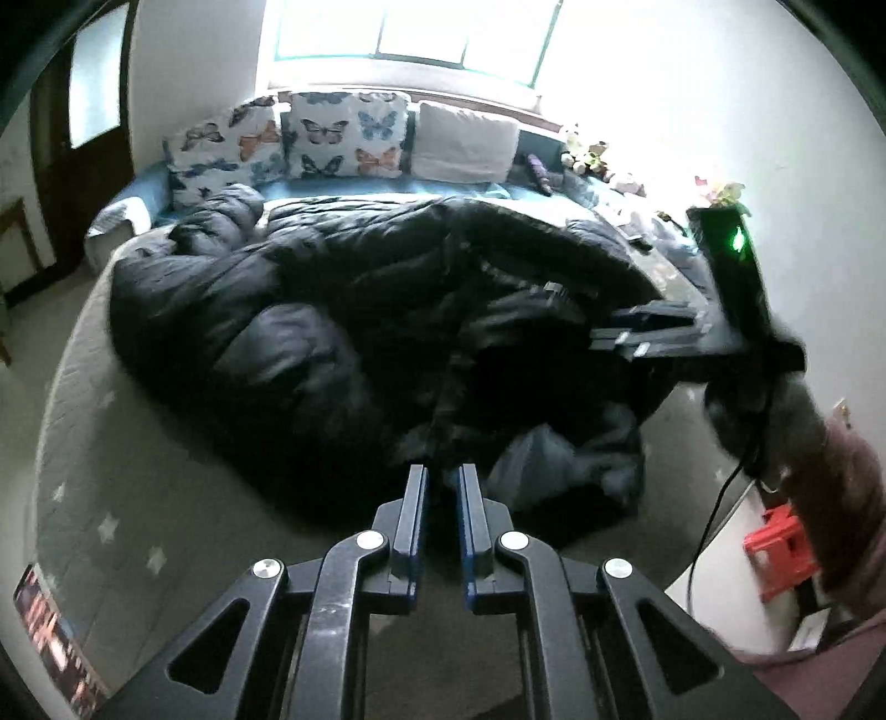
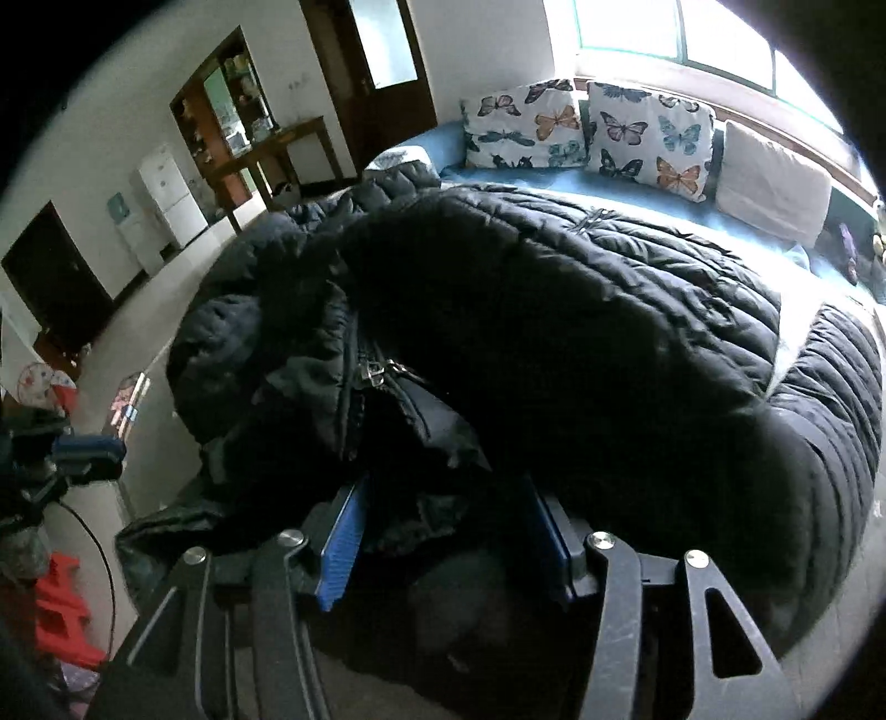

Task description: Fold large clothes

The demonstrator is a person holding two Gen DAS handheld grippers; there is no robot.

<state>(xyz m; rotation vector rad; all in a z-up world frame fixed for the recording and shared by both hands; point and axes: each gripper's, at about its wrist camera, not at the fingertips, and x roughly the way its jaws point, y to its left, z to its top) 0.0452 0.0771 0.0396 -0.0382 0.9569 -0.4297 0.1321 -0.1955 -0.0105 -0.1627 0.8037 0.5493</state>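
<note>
Home bedroom, lived-in. Bed with pale star-print sheet fills most of the room. Butterfly-print pillows and a plain white pillow lean along its far edge below a wide bright window. Dark wooden door with a frosted pane. Wooden cabinet with glass front holding small items, white drawer unit beside it. Soft toys near the window corner. Red plastic stool on the floor.
</note>
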